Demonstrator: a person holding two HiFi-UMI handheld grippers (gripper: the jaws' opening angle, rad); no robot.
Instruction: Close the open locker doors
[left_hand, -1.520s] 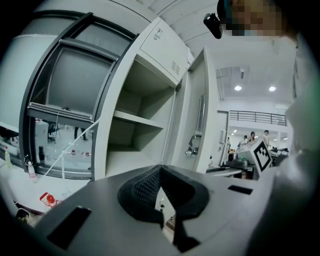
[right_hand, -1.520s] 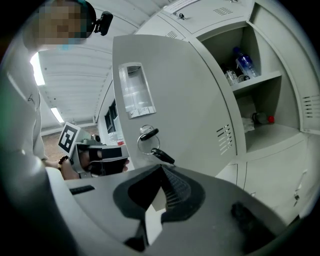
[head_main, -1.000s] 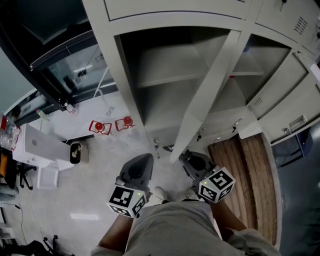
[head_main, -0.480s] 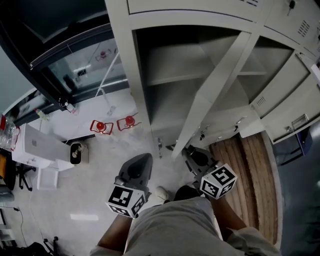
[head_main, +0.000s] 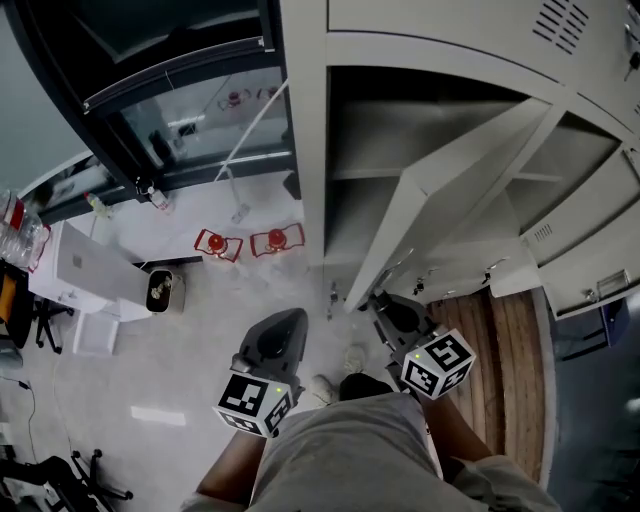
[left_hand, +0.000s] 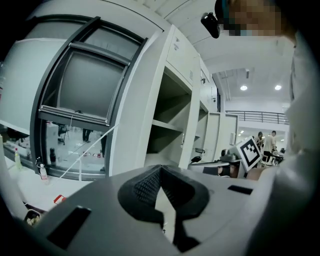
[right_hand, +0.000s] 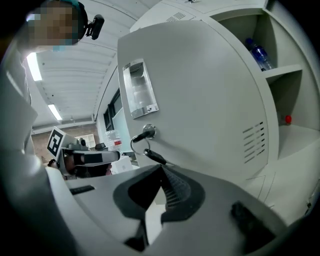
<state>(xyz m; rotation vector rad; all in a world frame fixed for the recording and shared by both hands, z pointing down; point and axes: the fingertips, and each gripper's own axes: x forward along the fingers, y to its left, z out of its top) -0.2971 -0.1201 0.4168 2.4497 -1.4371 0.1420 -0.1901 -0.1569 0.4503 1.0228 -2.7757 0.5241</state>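
The pale grey metal lockers (head_main: 300, 120) rise on the far side of the light floor (head_main: 200, 330). One tall pale grey locker door (head_main: 440, 190) stands open, swung out from the row towards the near side, and its lower corner comes down close to the two grippers. Behind it the open compartment with a bare shelf (head_main: 420, 140) is exposed. Further right a second open grey door with vent slits (head_main: 575, 250) also juts out from the row.

The right gripper (head_main: 388, 308) is held low at the near side, just beside the bottom edge of the tall door. Seen from the right gripper view, the door's outer face (right_hand: 210, 90) fills the space straight ahead of the gripper (right_hand: 161, 169), near but not touching. A recessed metal handle (right_hand: 139, 87) sits high on that face. A key on a ring (right_hand: 145, 135) hangs from the lock just beyond the jaw tips, and vent slits (right_hand: 252, 142) lie to the right. Its jaws are closed tip to tip with nothing between them. To the right of the door a shelf carries a clear plastic bottle (right_hand: 257, 52).

The left gripper (head_main: 285, 322) is level with the right one and left of the tall door, well apart from it. Its jaws are likewise pressed together and empty. In the left gripper view it faces the lockers' open shelves (left_hand: 167, 125) and a dark-framed window (left_hand: 75, 85) to the left.

Two small red objects (head_main: 245, 243) lie on the floor by the lockers, and wooden planks (head_main: 500, 350) lie to the right.
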